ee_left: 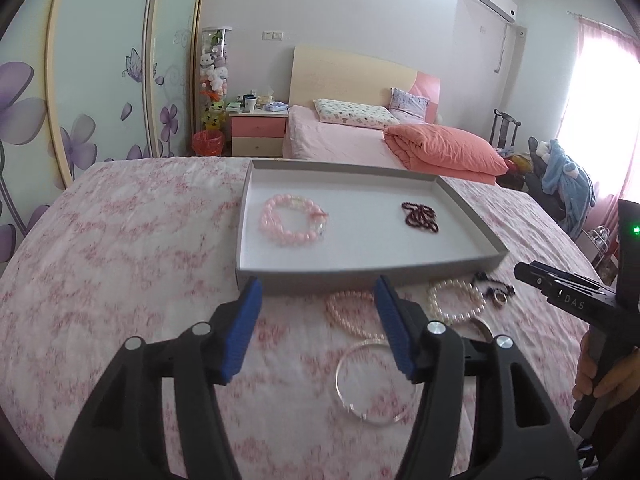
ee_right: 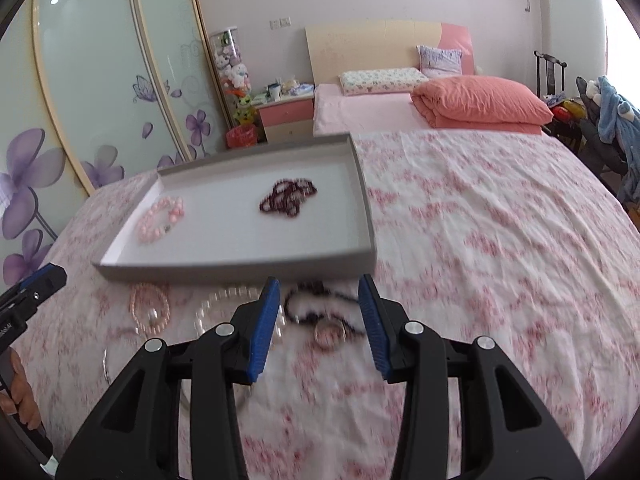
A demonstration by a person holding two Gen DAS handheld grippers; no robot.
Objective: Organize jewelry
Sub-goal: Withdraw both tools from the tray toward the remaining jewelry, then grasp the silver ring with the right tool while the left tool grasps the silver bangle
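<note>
A grey tray (ee_left: 360, 270) (ee_right: 240, 270) lies on the floral bedspread. In it are a pink bead bracelet (ee_left: 294, 220) (ee_right: 160, 218) and a dark red bead string (ee_left: 420, 218) (ee_right: 288, 198). In front of the tray lie a small pink pearl bracelet (ee_left: 350, 314) (ee_right: 150, 308), a white pearl bracelet (ee_left: 456, 300) (ee_right: 224, 304), a silver bangle (ee_left: 372, 384), a dark bead string (ee_left: 490, 282) (ee_right: 316, 300) and a ring (ee_left: 500, 299) (ee_right: 330, 332). My left gripper (ee_left: 318, 300) is open and empty before the tray. My right gripper (ee_right: 318, 300) is open and empty over the dark string and ring.
The right gripper also shows at the right edge of the left wrist view (ee_left: 560, 286). Beyond the bedspread are a pink bed with an orange quilt (ee_left: 440, 148), a nightstand (ee_left: 258, 128) and a flower-patterned wardrobe (ee_left: 100, 80).
</note>
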